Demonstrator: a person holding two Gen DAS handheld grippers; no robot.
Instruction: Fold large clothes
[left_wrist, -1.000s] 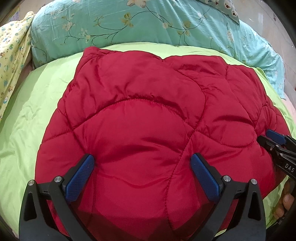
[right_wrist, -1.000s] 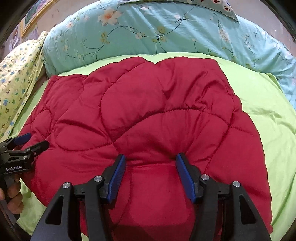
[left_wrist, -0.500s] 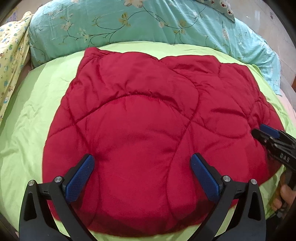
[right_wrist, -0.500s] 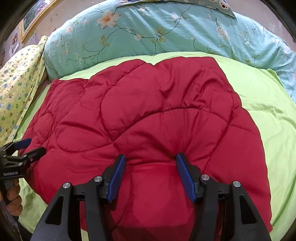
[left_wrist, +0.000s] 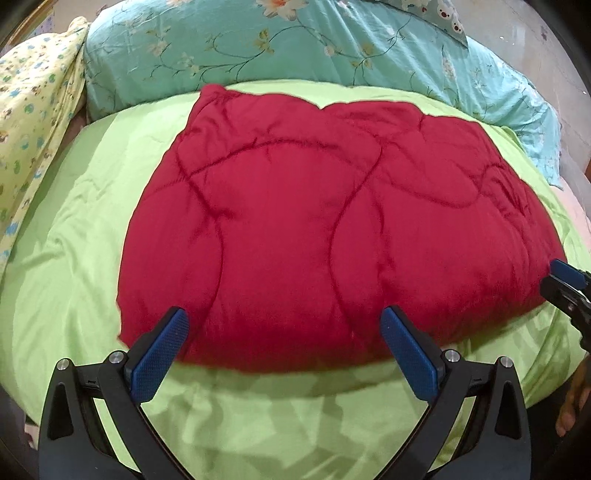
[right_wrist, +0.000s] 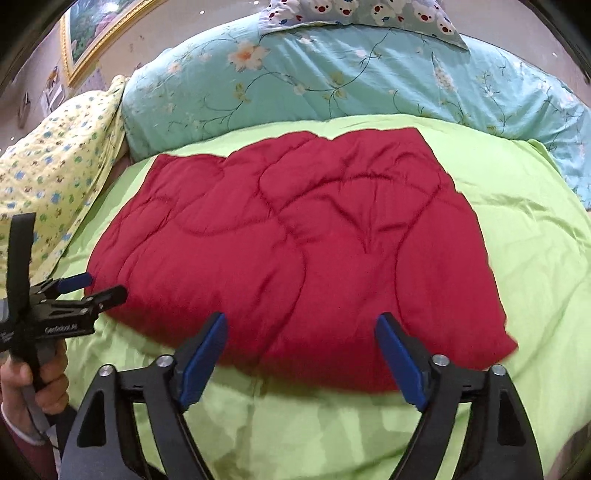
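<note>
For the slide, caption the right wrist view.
Open right gripper backed off the folded red quilted garment lying on the green bedspread.

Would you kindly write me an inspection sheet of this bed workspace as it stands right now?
Surface: green bedsheet, wrinkled, covering the bed.
Job's things: red quilted garment lying folded and flat on the sheet, held by neither gripper.
Clutter: nothing seen on the sheet beside the garment.
Grippers: left gripper open, nothing between its pads; right gripper open, its jaws have just been opening, nothing between them; both hover at the garment's near edge.
Cables: nothing seen.
Surroundings: teal floral duvet behind the garment, yellow patterned bedding beside it, bear-print pillow on top, framed picture on the wall.
</note>
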